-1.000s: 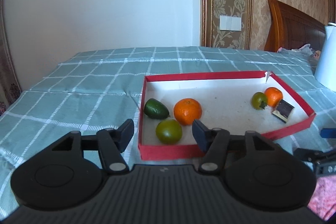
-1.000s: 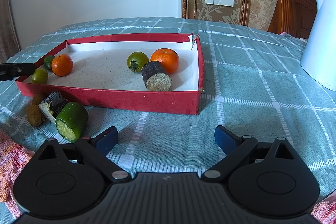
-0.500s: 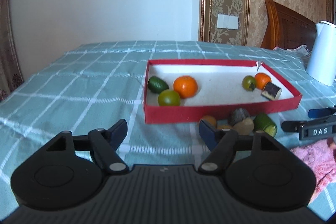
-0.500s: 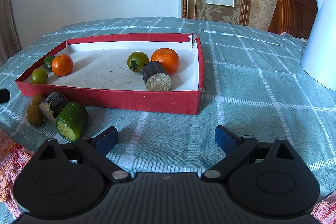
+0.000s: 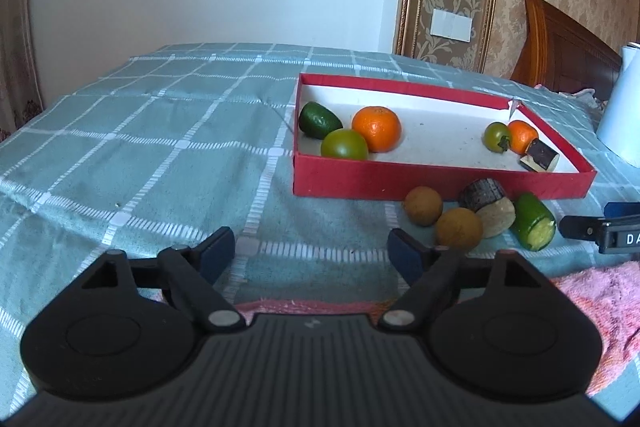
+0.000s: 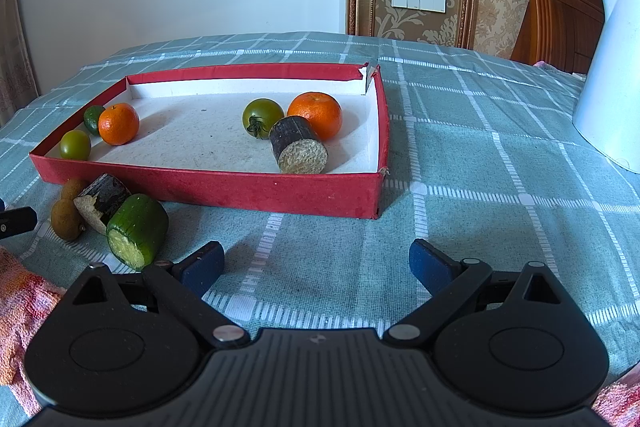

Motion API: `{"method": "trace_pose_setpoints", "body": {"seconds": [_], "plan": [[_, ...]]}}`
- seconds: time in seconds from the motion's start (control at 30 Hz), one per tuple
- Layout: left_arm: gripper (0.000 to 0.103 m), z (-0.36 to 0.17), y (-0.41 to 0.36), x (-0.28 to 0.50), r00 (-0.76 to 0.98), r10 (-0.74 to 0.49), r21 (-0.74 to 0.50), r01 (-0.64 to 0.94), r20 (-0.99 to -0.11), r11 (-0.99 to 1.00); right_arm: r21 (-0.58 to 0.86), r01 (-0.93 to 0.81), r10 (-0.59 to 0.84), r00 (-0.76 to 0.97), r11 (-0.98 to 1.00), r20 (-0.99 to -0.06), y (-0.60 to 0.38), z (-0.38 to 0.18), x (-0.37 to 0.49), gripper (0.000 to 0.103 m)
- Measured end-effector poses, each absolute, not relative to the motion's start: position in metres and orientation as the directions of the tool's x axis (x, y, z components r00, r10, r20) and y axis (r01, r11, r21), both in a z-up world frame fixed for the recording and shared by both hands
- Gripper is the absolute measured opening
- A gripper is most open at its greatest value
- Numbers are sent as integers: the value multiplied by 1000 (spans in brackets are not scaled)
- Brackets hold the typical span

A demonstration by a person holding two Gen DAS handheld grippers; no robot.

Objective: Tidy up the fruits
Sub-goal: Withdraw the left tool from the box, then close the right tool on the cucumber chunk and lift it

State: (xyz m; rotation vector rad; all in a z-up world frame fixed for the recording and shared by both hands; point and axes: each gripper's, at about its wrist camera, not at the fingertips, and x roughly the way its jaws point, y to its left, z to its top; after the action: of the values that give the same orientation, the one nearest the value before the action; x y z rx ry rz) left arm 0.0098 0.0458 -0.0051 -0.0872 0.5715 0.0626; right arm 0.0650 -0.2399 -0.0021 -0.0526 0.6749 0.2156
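Left gripper (image 5: 310, 251) jaws opening, nothing between them, over checked cloth (image 5: 160, 155). Right gripper (image 6: 316, 263) wide open, empty. Red tray (image 6: 208, 187) holds two oranges (image 6: 119, 123), green fruits (image 6: 75, 144), a dark cut piece (image 6: 298, 145). Outside, just beside its front wall: two brown fruits (image 5: 423, 205), a cucumber chunk (image 6: 137, 231), another dark piece (image 6: 102, 196).

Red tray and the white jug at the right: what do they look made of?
Red tray: probably cardboard, matte red outside with a white liner; its far corner is torn and bent. White jug: smooth, slightly glossy, likely plastic or enamelled metal; the look leaves it open.
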Motion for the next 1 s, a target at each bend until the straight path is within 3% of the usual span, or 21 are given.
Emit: {"method": "trace_pose_setpoints", "body": {"seconds": [0.4,0.53,0.77,0.83,0.97,1.0], "plan": [[103,-4,57,23,824,0,-116,-80,-567,990,84,-232,236,774,969,-588,-248,1,59,100],[103,-4,56,25,820,-1,-109,-75,-572,991,187,-326,374,753,927,-542,-248,8,46,100],[103,-5,53,26,815,11,-89,-76,-579,993,135,-411,417,740,901,-528,-215,13,31,99],[103,-5,53,26,816,9,-91,-76,-579,993,100,-436,417,733,894,-537,-203,14,31,95],[103,-4,53,26,817,5,-98,-76,-576,992,29,-445,383,733,895,-562,-185,13,33,65],[103,-4,53,26,817,6,-98,-76,-576,992,32,-451,385,720,892,-577,-182,11,36,62]]}}
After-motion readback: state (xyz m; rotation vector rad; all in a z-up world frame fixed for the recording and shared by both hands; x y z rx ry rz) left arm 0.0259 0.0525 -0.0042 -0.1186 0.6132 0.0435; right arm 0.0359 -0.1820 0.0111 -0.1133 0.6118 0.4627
